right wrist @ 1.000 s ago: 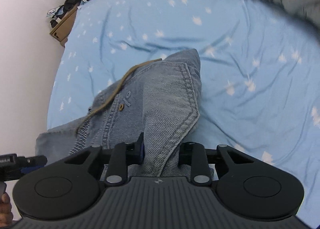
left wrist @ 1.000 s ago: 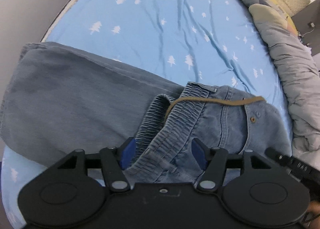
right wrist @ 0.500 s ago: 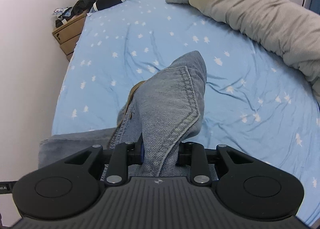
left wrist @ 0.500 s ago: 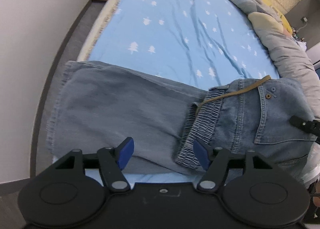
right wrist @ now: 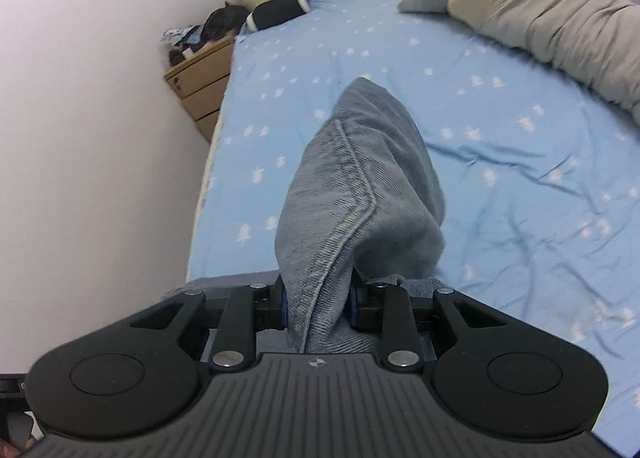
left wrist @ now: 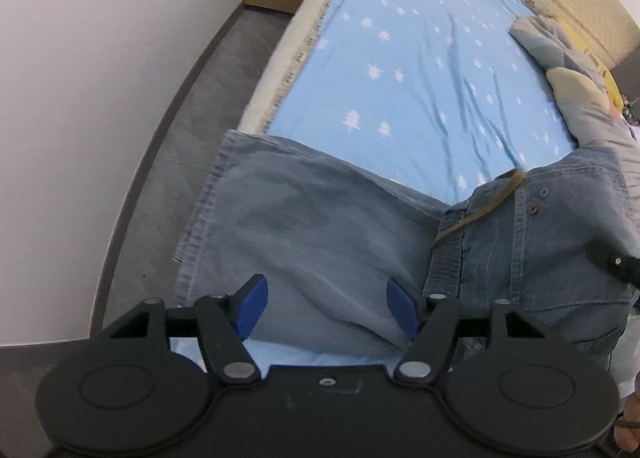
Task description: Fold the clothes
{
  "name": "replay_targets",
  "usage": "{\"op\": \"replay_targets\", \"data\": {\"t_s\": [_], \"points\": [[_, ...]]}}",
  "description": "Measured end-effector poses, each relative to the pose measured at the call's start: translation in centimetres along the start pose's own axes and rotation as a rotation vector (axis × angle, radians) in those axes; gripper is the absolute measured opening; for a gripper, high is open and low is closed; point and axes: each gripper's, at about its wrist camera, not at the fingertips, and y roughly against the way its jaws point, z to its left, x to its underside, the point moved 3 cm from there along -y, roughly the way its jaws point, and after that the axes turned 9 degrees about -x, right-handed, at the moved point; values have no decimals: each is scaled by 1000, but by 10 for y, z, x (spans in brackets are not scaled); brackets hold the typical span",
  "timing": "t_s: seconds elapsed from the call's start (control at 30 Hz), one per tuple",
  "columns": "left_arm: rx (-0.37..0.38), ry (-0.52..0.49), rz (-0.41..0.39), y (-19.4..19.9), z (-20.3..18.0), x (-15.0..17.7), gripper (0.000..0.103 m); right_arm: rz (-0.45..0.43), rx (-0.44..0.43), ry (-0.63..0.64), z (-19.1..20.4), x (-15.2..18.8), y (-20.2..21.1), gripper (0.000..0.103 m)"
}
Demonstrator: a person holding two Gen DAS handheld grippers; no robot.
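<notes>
My left claw (left wrist: 327, 306): fingers spread, hovering over the jeans (left wrist: 320, 225), holding nothing. My right claw (right wrist: 318, 308): pinching a raised fold of the jeans (right wrist: 360, 193). Jeans: lying across the near edge of the bed (left wrist: 420, 69), hem overhanging the left side, waistband to the right. Sheet (right wrist: 520, 161): light blue, white tree print, creased. Grey duvet (right wrist: 560, 21): bunched along the right side. Grey floor (left wrist: 180, 129) and white wall (left wrist: 100, 57) at left. Brown drawers (right wrist: 200, 85) beyond, cluttered on top. No legible writing.
</notes>
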Motion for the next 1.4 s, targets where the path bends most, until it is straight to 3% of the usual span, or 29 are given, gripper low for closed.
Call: {"op": "replay_targets", "data": {"t_s": [0.23,0.43,0.67,0.93,1.17,1.3,1.4], "points": [[33,-1,15,-6,43,-18,63,-14,-26,-42,38,9,-23,23],[96,-41,23,-17,87,-46,63,-83,30,-72,82,17,-31,22],[130,-74,17,-36,145,-74,63,-96,83,2,149,34,-70,22],[106,-16,22,-39,227,-71,63,61,116,173,191,94,-160,22],[109,24,41,-37,270,-62,63,198,144,321,227,145,-237,24],[147,59,51,-36,278,-61,64,220,133,332,228,146,-234,31],[204,75,49,-37,272,-64,66,248,69,332,230,143,-221,37]]}}
